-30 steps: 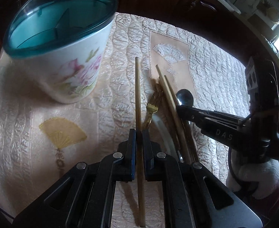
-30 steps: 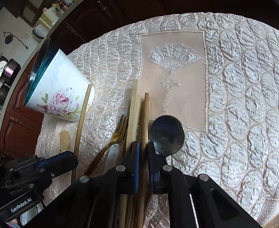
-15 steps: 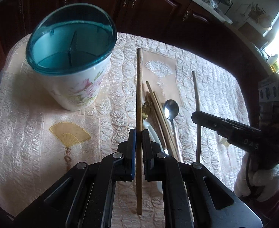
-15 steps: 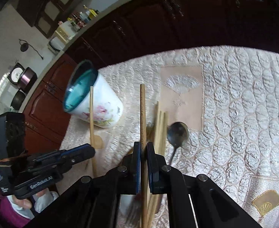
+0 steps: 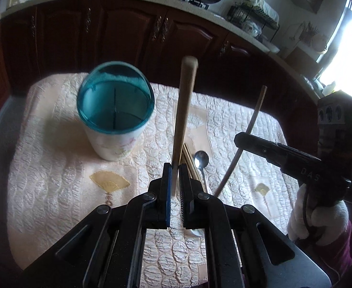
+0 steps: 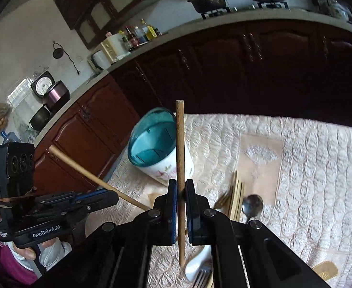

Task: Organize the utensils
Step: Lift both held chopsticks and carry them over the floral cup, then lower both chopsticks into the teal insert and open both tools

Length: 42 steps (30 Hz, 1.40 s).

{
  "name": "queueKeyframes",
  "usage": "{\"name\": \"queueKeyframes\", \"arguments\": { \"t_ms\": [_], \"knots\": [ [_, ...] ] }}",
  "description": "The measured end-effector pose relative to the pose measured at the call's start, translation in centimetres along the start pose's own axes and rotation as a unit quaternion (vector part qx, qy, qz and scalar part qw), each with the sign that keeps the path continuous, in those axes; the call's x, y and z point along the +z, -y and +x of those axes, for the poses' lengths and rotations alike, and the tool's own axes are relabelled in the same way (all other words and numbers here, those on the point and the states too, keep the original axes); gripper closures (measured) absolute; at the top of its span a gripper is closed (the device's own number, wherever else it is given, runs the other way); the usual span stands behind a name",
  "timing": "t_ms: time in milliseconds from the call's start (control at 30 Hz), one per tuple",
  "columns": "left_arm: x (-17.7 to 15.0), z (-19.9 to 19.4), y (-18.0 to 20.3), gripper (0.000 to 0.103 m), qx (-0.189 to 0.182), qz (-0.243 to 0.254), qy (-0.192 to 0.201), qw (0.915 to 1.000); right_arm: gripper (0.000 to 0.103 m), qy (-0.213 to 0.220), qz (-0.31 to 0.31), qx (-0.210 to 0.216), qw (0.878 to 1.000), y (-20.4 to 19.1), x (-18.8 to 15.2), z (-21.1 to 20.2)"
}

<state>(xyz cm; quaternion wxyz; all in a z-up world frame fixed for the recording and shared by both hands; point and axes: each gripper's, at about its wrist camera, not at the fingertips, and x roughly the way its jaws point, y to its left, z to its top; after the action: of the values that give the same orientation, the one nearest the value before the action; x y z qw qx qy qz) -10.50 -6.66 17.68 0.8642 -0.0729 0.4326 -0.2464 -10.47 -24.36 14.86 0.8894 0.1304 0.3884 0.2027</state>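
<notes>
L gripper [image 5: 175, 180] is pinching a light wooden chopstick [image 5: 183, 110] between its pads, stick pointing up and away, raised off the table, tip blurry. R gripper [image 6: 180, 192] is clamped on a darker wooden chopstick [image 6: 179, 158], held near upright w/ the lower end hanging below the jaws. The utensil holder [image 5: 114, 110], a white floral cup w/ teal divided inside, stands upright on the quilted cream tablecloth [image 5: 44, 168], left of both sticks in the left wrist view; nothing visible in its compartments. On the cloth, just beside each other: a bundle of more chopsticks [image 6: 236, 196], a metal spoon [image 5: 201, 159], a gold fork [image 6: 221, 200]. Close under the R gripper lie a white ceramic spoon [image 6: 197, 264] and a silver fork [image 6: 203, 277]. Dark wood cabinets [image 5: 128, 28] behind the table.
</notes>
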Motion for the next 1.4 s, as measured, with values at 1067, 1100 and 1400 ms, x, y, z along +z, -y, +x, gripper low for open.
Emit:
{"name": "queueKeyframes", "arguments": {
  "t_ms": [1067, 1100, 1400],
  "knots": [
    [11.8, -1.0, -6.6, 0.099, 0.098, -0.023, 0.115, 0.9882, 0.097, 0.064, -0.094, -0.054, 0.992, -6.1, 13.2, 5.1],
    [11.7, -0.4, -6.9, 0.099, 0.098, -0.026, 0.109, 0.9889, 0.097, 0.057, -0.091, -0.053, 0.993, -5.7, 13.2, 5.7],
    [10.7, 3.4, -8.2, 0.099, 0.097, -0.043, 0.071, 0.9918, 0.097, 0.005, -0.068, -0.044, 0.997, -3.5, 11.7, 10.3]
  ]
}}
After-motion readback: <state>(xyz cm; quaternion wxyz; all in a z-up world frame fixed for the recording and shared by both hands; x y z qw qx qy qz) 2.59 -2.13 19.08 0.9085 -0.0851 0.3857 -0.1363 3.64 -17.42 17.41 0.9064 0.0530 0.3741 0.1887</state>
